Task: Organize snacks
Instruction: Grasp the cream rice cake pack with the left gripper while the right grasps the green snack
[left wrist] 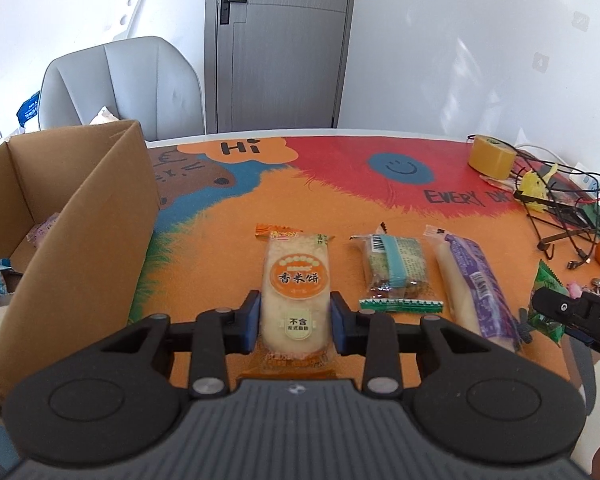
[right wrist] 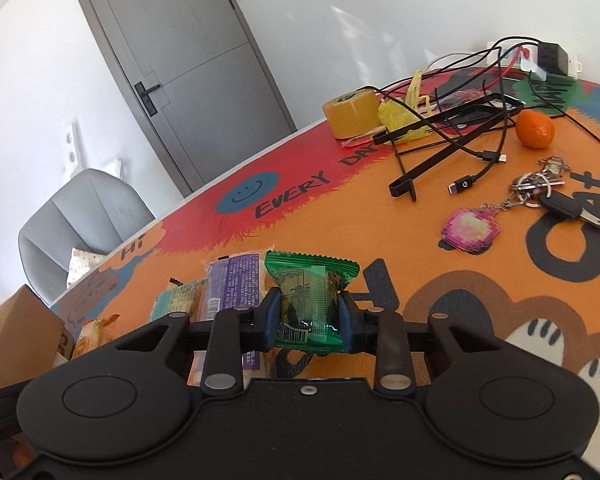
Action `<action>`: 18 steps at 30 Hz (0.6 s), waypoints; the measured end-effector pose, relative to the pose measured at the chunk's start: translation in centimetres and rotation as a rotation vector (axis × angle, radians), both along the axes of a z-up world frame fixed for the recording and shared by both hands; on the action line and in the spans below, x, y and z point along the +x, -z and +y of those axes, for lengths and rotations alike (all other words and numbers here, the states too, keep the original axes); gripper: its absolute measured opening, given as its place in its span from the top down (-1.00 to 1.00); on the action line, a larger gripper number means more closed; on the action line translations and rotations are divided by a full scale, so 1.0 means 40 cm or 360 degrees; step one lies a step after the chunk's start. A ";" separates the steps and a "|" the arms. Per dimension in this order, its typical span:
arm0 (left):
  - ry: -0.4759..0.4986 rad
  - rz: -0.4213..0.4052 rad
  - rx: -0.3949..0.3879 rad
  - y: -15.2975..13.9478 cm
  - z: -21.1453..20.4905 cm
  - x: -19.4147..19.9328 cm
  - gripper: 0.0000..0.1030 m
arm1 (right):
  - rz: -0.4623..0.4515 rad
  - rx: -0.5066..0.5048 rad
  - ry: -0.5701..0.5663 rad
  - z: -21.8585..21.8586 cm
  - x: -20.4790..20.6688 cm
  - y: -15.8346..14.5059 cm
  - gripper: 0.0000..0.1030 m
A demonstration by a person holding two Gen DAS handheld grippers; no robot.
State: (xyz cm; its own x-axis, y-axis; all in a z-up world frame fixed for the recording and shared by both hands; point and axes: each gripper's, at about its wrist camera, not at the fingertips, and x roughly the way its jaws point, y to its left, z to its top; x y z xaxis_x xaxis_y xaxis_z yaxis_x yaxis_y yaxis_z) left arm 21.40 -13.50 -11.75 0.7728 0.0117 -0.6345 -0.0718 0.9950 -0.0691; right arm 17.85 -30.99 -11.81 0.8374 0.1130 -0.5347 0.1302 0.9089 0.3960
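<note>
My left gripper (left wrist: 295, 322) is shut on a rice cracker packet (left wrist: 297, 280) with an orange label; its blue pads press both long sides. To its right on the mat lie a light-blue snack packet (left wrist: 396, 270) and a purple packet (left wrist: 474, 280). In the right wrist view my right gripper (right wrist: 310, 318) is shut on a green snack packet (right wrist: 310, 292), pads squeezing its sides. The purple packet (right wrist: 236, 280) and the light-blue packet (right wrist: 176, 300) lie just left of it. The right gripper's black body (left wrist: 580, 314) shows at the left wrist view's right edge.
An open cardboard box (left wrist: 72, 216) holding a few packets stands at the left. Far right lie a tape roll (right wrist: 350, 114), tangled cables (right wrist: 460, 120), an orange (right wrist: 534, 128), keys (right wrist: 548, 192) and a pink keychain (right wrist: 470, 230). A grey chair (left wrist: 120, 84) and door stand beyond the table.
</note>
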 end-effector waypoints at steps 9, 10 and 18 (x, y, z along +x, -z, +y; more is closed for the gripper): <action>0.0022 -0.0094 -0.0032 -0.042 0.006 -0.070 0.34 | -0.0072 0.0007 -0.0004 0.012 -0.045 -0.023 0.41; 0.0025 -0.0105 -0.0033 -0.047 0.008 -0.078 0.34 | -0.0081 0.0006 -0.0008 0.016 -0.050 -0.027 0.41; -0.0003 -0.0203 -0.0044 -0.093 0.044 -0.140 0.34 | -0.0157 0.0001 -0.0068 0.055 -0.085 -0.067 0.41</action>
State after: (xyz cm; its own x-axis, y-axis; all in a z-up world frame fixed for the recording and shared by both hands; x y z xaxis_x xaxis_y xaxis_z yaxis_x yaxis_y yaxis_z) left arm 15.80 -11.72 -8.01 0.8471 -0.0028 -0.5314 -0.0627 0.9925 -0.1052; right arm 14.44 -28.79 -9.13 0.8803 0.1501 -0.4501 0.0517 0.9127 0.4053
